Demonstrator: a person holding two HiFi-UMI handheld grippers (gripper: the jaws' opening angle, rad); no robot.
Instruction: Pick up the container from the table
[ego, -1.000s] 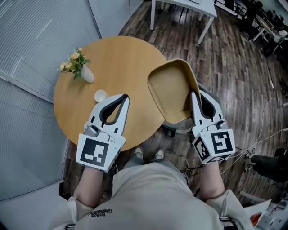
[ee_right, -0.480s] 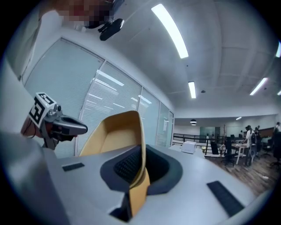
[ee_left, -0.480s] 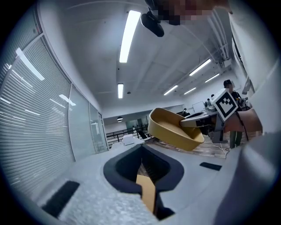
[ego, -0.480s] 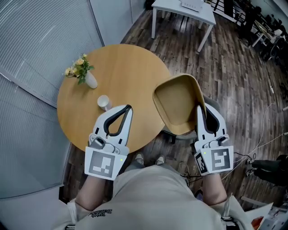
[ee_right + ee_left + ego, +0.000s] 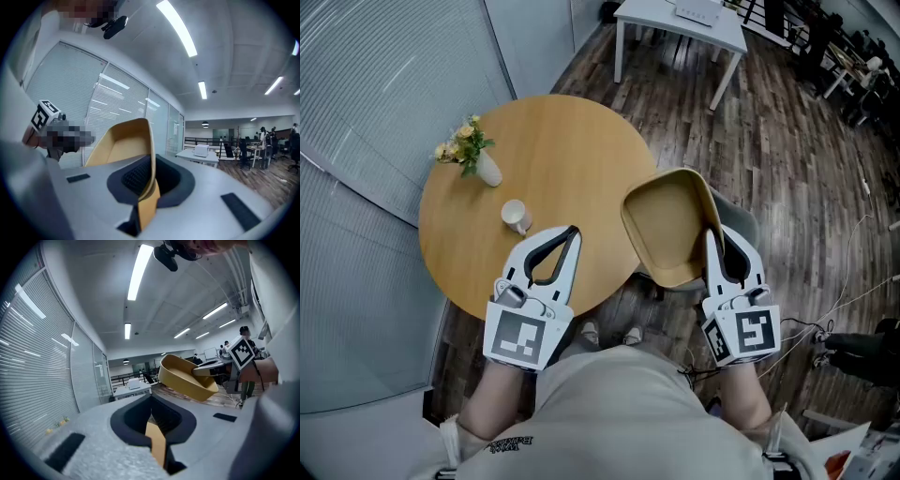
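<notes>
The container is a shallow yellow tub, tilted and held in the air past the round table's near right edge. My right gripper is shut on its near rim. The right gripper view shows the yellow wall standing between the two jaws of that gripper. My left gripper hovers over the table's near edge with its tips together and nothing in them. From the left gripper view the container hangs ahead to the right.
A small white cup stands just left of the left gripper. A vase of flowers is at the table's left. A grey chair sits below the container, a white table stands farther off, and a blind-covered glass wall runs along the left.
Both grippers have drawn back a little toward the person, and the container has come with the right one. The grip on its rim is unchanged.
</notes>
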